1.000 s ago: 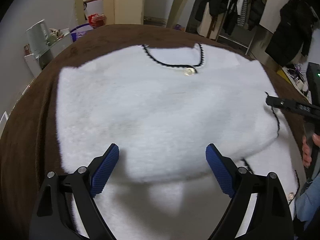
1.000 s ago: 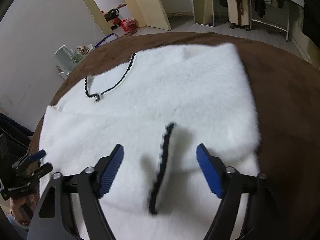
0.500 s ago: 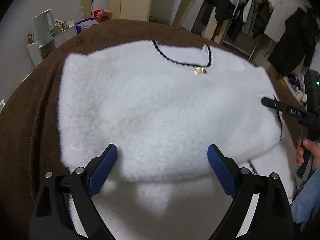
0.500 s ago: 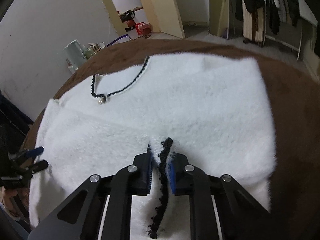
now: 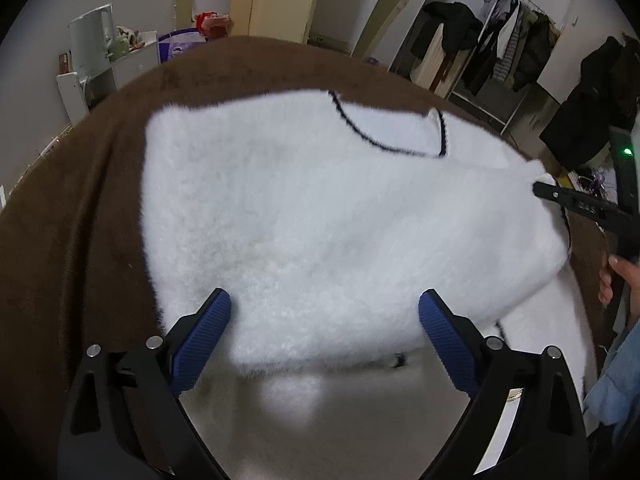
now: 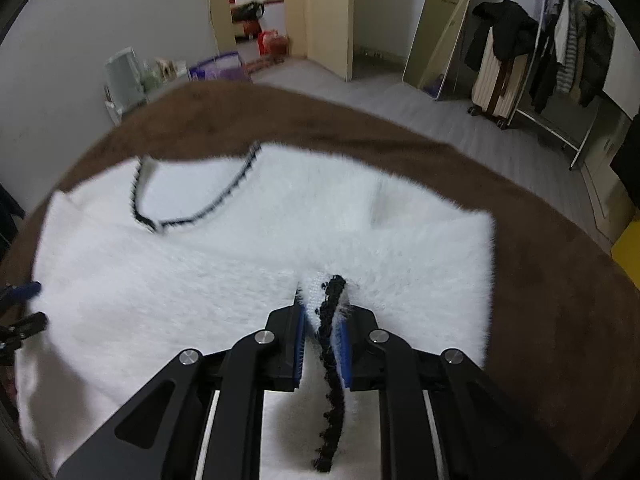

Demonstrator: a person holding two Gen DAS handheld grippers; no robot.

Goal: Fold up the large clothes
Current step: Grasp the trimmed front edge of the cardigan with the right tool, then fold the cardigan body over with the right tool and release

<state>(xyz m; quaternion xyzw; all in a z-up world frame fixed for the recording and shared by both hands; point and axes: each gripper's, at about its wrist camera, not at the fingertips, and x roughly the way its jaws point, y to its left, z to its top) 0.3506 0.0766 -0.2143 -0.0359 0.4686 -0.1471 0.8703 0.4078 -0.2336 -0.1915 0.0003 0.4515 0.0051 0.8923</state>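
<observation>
The right claw (image 6: 323,344), open a second ago, now pinches the white fuzzy cardigan (image 5: 320,220) by its black-trimmed edge (image 6: 330,360), ready to fold, while the left claw (image 5: 324,340) stays open.

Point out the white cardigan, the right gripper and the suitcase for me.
white cardigan (image 5: 320,208): left wrist view, middle of the fluffy folded body.
right gripper (image 6: 324,344): right wrist view, between the blue pads, shut on the black-trimmed edge.
suitcase (image 6: 496,80): right wrist view, cream ribbed front, under a dark coat.
</observation>
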